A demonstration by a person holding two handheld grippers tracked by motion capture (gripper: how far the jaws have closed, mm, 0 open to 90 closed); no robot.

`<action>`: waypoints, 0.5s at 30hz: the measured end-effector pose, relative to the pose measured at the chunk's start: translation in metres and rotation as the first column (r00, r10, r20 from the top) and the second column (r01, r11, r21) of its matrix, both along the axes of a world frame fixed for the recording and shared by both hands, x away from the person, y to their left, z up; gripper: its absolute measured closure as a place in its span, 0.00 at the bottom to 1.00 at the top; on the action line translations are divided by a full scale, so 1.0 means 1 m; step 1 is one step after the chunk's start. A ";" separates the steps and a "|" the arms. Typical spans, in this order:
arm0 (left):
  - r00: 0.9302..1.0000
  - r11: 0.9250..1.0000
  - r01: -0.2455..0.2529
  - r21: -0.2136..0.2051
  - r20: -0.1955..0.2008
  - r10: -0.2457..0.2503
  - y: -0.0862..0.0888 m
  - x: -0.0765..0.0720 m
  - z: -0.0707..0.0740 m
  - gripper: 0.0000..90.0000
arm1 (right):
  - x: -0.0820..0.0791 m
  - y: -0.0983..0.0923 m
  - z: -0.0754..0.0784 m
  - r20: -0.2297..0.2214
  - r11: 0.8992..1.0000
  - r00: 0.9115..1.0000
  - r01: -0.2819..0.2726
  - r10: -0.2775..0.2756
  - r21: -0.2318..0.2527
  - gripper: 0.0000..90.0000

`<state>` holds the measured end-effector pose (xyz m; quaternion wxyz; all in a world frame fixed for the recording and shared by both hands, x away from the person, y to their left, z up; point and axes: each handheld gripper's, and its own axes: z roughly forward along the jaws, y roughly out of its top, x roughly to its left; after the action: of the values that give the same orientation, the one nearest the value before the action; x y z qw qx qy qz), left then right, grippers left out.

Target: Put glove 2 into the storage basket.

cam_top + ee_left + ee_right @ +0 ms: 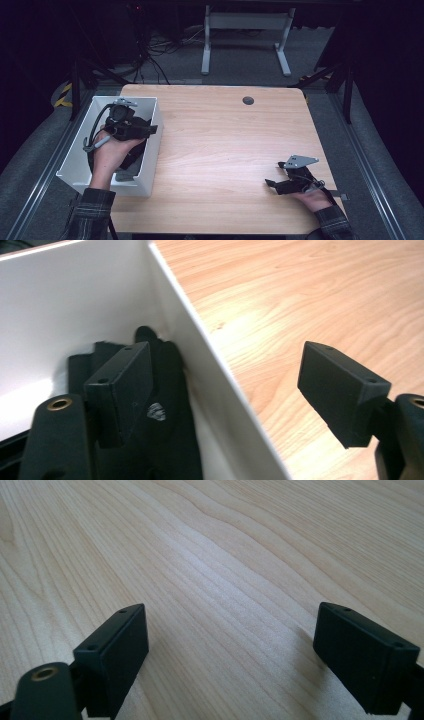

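Between our left gripper (225, 390)'s fingers (120, 390), spread wide and holding nothing, runs the white box (150, 150)'s wall; a black cloth (165, 415) lies crumpled inside against it. Our right gripper (235, 655)'s fingers stand wide and hold nothing over the pale wood worktop (225, 140). Grey floor and a white frame (245, 35) lie beyond in the dark room.

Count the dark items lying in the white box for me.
1 for certain: a black cloth item on the box floor against its right wall, below the open left gripper. More may lie hidden under the hand.
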<state>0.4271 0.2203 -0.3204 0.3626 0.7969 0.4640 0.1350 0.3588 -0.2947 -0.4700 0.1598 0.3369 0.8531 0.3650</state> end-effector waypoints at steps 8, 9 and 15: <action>0.998 0.998 0.061 -0.006 0.003 -0.061 -0.016 -0.005 0.002 0.20 | 0.000 0.000 0.000 0.000 1.000 1.000 0.000 0.000 0.000 0.16; 0.997 0.997 0.073 -0.008 0.006 -0.073 -0.020 -0.005 0.003 0.20 | 0.000 0.000 0.000 0.000 1.000 1.000 0.000 0.000 -0.001 0.16; 0.993 0.993 0.121 -0.010 0.001 -0.121 -0.036 -0.010 0.003 0.18 | 0.000 0.000 0.000 0.001 1.000 1.000 0.001 -0.001 -0.001 0.16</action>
<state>0.4174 0.1840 -0.3173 0.3741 0.8216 0.4157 0.1107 0.3589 -0.2947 -0.4700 0.1607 0.3370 0.8531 0.3646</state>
